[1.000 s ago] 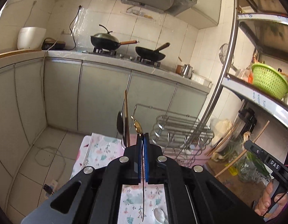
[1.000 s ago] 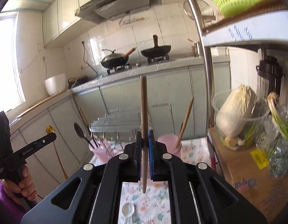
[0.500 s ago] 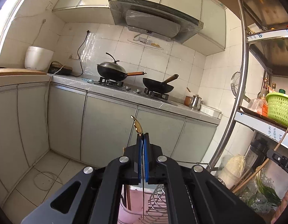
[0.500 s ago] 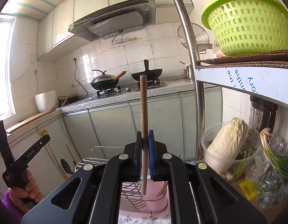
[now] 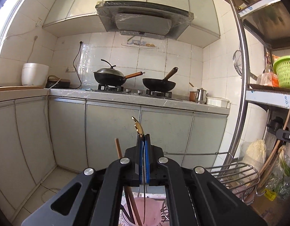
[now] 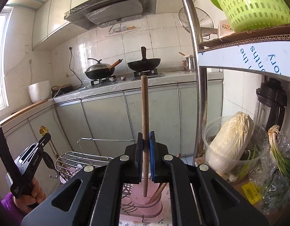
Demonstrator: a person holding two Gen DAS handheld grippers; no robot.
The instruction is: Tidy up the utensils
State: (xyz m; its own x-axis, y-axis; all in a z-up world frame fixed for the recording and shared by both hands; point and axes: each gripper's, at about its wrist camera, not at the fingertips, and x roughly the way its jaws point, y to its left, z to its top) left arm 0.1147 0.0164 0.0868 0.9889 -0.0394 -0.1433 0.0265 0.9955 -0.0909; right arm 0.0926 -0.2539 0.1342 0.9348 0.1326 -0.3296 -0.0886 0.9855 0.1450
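My left gripper [image 5: 144,138] is shut on a thin metal utensil with a gold handle end [image 5: 137,126]; its lower end hangs above a pink cup [image 5: 145,207] that holds brown wooden sticks [image 5: 118,150]. My right gripper [image 6: 145,137] is shut on an upright wooden stick [image 6: 145,113]; its lower end hangs over another pink cup [image 6: 141,199] that holds wooden sticks. The left gripper also shows at the left of the right wrist view [image 6: 44,137], with the gold-ended utensil in it.
A wire dish rack [image 5: 237,171] stands by the cups on a floral cloth [image 6: 163,220]. A metal shelf post [image 6: 197,75] rises to the right, with a green basket [image 6: 252,3], cabbage [image 6: 229,137] and scallions [image 6: 280,160]. Stove with two woks [image 5: 158,83] lies beyond.
Both grippers have tilted up and shifted over the pink cups with their utensils held; the floral cloth and the spoon on it have dropped out of view.
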